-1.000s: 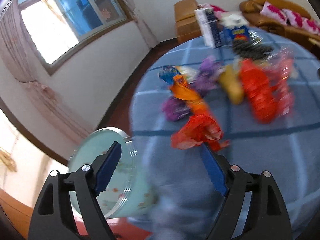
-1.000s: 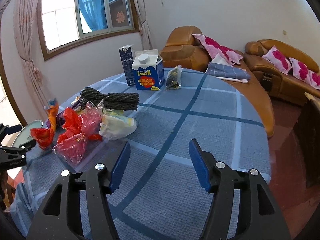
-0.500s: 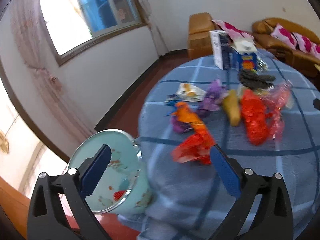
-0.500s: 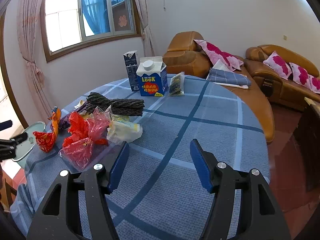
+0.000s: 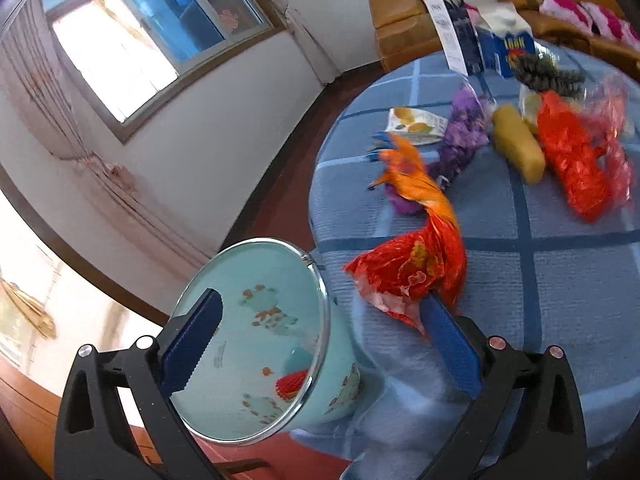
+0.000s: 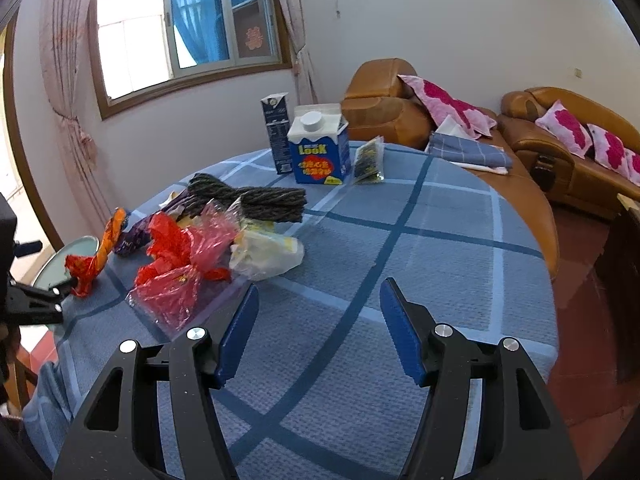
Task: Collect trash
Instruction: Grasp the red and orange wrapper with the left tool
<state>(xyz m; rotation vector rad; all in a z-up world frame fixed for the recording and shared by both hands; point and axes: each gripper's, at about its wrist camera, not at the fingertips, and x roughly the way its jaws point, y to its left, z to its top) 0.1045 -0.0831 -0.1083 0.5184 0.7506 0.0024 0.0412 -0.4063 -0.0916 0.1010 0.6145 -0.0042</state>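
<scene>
A red-orange wrapper (image 5: 412, 256) lies at the near edge of the blue checked table (image 5: 560, 280). My left gripper (image 5: 320, 340) is open; its right fingertip touches the wrapper's lower edge, its left finger hangs over the pale blue bin (image 5: 256, 344) beside the table. A small red piece lies inside the bin. More trash sits beyond: an orange wrapper (image 5: 412, 176), purple wrappers (image 5: 464, 136), a yellow packet (image 5: 516, 148), red plastic (image 5: 572, 160). My right gripper (image 6: 320, 328) is open and empty above the table, right of the red plastic (image 6: 176, 264) and a white bag (image 6: 268, 256).
Two cartons (image 6: 316, 148), a dark rope bundle (image 6: 248, 196) and a small dark packet (image 6: 368, 160) stand at the table's far side. Brown sofas with pink cushions (image 6: 560, 136) line the wall. A window and curtain are at the left.
My left gripper has swung left and lower, bringing the bin's opening into fuller view under its left finger. My right gripper has pulled back slightly; its view is nearly unchanged.
</scene>
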